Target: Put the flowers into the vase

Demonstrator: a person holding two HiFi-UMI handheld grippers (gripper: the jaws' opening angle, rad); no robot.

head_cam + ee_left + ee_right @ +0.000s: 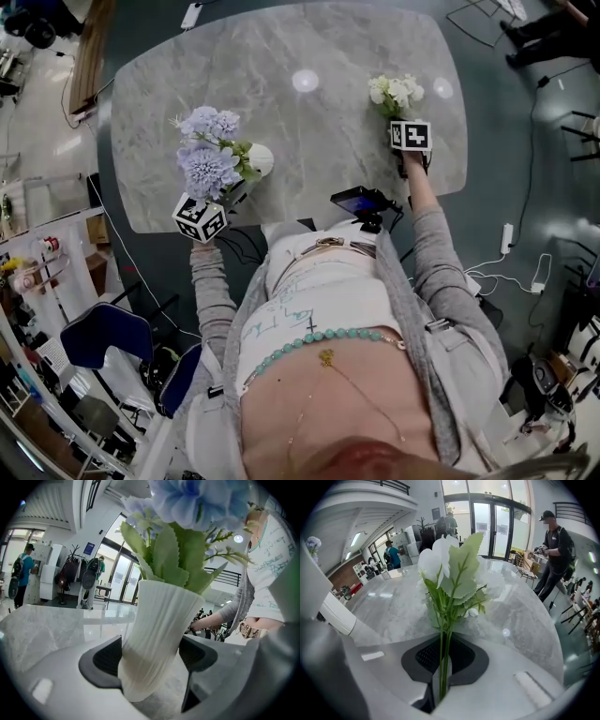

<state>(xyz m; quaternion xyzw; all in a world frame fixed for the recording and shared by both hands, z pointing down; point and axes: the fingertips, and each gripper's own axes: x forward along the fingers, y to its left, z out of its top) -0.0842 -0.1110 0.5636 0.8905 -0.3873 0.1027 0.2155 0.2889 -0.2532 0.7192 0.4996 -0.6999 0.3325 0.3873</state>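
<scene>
**Item 1.** White ribbed ceramic vase (157, 634), carrying pale blue blooms (208, 155).
- Location: near the near-left edge of the grey marbled tabletop (309, 131).
- Hold: the left hand-held gripper (152, 656) clamps it low on the body, dark pads (105, 660) against both flanks, with the vase leaning in the jaws.
- Handling, by estimate: rigid, smooth, breakable, and top-heavy under the blooms. The narrow lower section is the sound place to hold it (the flared mouth must stay free).

**Item 2.** Bunch of white flowers with green leaves (450, 573).
- Location: over the tabletop's right end, well apart from the vase.
- Hold: the right hand-held gripper (443, 667) is pressed together on the thin green stems, below the leaves.
- Handling, by estimate: light and springy, with heads that crush easily. Take it by the stems only.

**View notes.**
- Only the head view shows the gap between the two items.
- Only the gripper views show each pinch.
- No view shows whether the vase base rests on the tabletop.
</scene>
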